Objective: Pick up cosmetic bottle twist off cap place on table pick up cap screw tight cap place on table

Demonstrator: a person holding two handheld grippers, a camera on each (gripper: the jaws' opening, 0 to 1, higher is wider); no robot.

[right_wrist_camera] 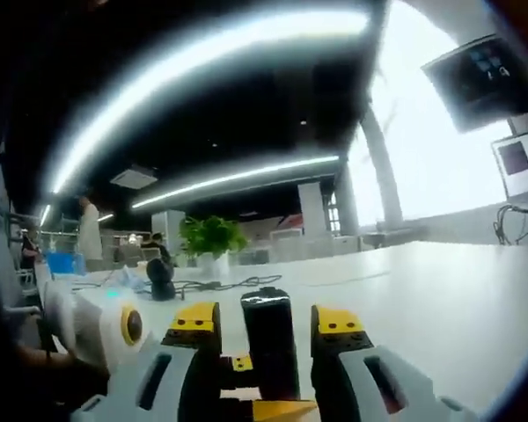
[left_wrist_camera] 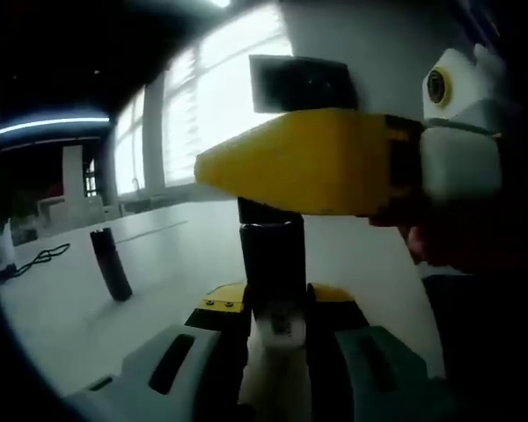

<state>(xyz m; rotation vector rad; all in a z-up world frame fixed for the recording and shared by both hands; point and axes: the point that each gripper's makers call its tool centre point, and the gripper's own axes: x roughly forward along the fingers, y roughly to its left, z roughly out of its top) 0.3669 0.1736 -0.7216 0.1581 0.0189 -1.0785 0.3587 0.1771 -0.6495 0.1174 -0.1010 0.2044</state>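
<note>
Left gripper [left_wrist_camera: 277, 330] pinches the bottle [left_wrist_camera: 271, 255]; right gripper [right_wrist_camera: 266, 338] pinches its cap [right_wrist_camera: 268, 338]. Off-axis twisting could cross-thread it or wrench the bottle loose above the table [left_wrist_camera: 70, 316].

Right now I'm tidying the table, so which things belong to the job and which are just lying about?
Job: black cylindrical cosmetic bottle, left gripper, right gripper.
Lying about: thin black cable, leafy green potted plant.
</note>
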